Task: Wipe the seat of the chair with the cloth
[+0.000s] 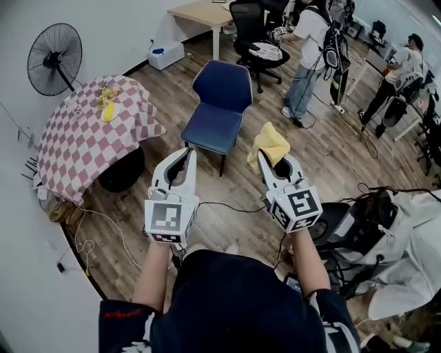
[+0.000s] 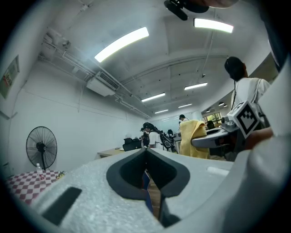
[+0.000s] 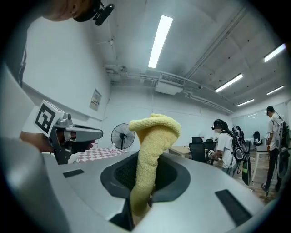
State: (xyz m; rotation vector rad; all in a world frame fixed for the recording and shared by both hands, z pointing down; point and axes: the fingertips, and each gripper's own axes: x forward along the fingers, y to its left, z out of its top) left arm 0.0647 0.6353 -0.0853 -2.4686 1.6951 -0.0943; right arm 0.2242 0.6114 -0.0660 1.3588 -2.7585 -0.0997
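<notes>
1. My left gripper [image 1: 186,153] is fully closed. The two jaws meet along their whole length and hold nothing. It points level at the chair [image 1: 220,103].
2. My right gripper [image 1: 265,163] is clamped on the cloth [image 1: 269,143]. The yellow cloth is pinched between the jaws. Its free end stands up past the tips and folds over at the top.
3. The chair is blue and stands on the wood floor [image 1: 324,152], ahead of both grippers. Its seat [image 1: 212,127] faces me and is bare.
4. In the head view the cloth hangs in the air just right of the seat's front corner, clear of the chair.
5. My left gripper's tips sit just short of the seat's front edge, toward its left corner. They are not touching it.
6. Left of the chair is a table [image 1: 76,148] under a red-and-white checked cover, with something yellow lying on top.
7. Further left of the chair, beyond that table, a black fan [image 1: 54,49] stands by the wall.
8. Behind the chair are a black office chair [image 1: 251,31] and a pale wooden desk [image 1: 200,12].
9. Behind the chair to the right, a person [image 1: 306,52] in a white top stands on the floor.
10. A thin cable [image 1: 234,207] runs across the floor in front of the chair, between my two grippers.
</notes>
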